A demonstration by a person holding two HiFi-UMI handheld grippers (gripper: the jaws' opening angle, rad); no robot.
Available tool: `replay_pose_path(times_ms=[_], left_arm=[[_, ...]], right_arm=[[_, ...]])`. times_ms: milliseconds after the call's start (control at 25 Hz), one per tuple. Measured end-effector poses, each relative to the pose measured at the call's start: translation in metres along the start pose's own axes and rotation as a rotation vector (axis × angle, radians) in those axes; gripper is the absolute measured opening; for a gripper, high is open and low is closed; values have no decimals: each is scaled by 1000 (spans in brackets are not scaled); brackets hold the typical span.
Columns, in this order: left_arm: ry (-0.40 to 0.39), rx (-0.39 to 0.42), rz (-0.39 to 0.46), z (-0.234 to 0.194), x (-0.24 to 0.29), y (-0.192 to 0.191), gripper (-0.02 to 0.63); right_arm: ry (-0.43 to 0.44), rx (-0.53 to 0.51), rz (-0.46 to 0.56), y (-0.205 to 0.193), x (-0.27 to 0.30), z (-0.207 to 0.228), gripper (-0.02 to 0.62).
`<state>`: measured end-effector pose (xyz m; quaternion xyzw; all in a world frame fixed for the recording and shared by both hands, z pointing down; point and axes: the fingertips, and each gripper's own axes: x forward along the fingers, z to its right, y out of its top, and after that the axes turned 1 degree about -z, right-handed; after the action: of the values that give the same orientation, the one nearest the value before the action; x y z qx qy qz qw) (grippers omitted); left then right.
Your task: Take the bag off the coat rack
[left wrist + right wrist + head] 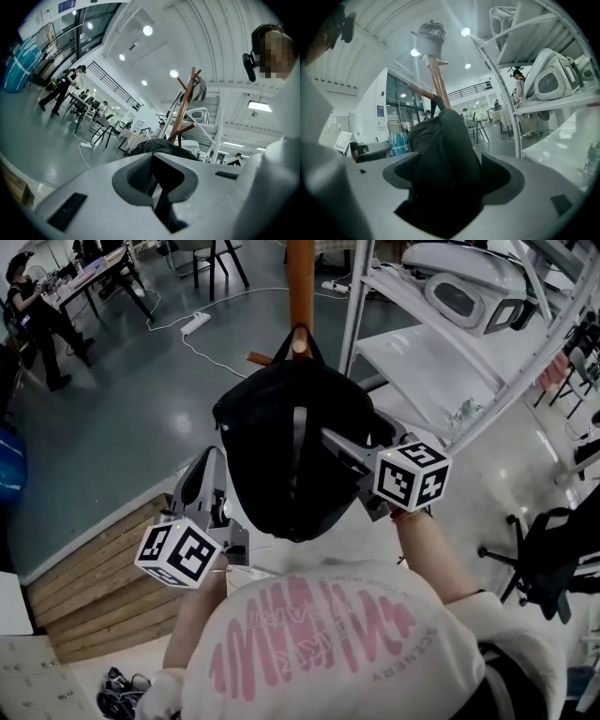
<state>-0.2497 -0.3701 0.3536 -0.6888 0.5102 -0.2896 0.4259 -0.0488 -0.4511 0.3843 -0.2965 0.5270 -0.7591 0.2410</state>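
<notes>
A black bag (291,446) hangs by its top loop from a peg of the wooden coat rack (300,282). My right gripper (345,463) reaches in from the right, jaws spread wide, with the bag's lower side between them. In the right gripper view the bag (445,150) fills the gap of the right gripper (447,173), and I cannot see the pads pressing on it. My left gripper (208,460) sits at the bag's left, shut with nothing in it. In the left gripper view the bag (161,146) and the coat rack (186,101) lie just beyond the left gripper (153,157).
A white shelf unit (441,352) with white devices (469,292) stands close on the right. A wooden pallet (103,568) lies at lower left, and a power strip (195,322) with its cable lies on the floor. An office chair (548,559) is at far right. A grey cap (431,37) tops the rack.
</notes>
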Motion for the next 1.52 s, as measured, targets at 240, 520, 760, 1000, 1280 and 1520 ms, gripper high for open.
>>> replay_pose_path(times_ms=[240, 520, 760, 1000, 1280, 1520], left_arm=[[36, 19, -20, -11, 3, 0, 5], [-24, 13, -21, -9, 11, -3, 5], [-100, 77, -26, 1, 20, -2, 70], [-68, 169, -47, -3, 31, -10, 257], [-66, 222, -91, -14, 54, -22, 387], [-152, 246, -143, -2, 74, -35, 397]], right_arm=[[-24, -24, -56, -6, 7, 6, 380], [-87, -69, -67, -5, 7, 23, 274], [-115, -117, -87, -6, 8, 31, 225], [-81, -97, -66, -4, 10, 28, 253], [-72, -101, -70, -6, 9, 27, 253], [-60, -99, -73, -7, 7, 28, 255]])
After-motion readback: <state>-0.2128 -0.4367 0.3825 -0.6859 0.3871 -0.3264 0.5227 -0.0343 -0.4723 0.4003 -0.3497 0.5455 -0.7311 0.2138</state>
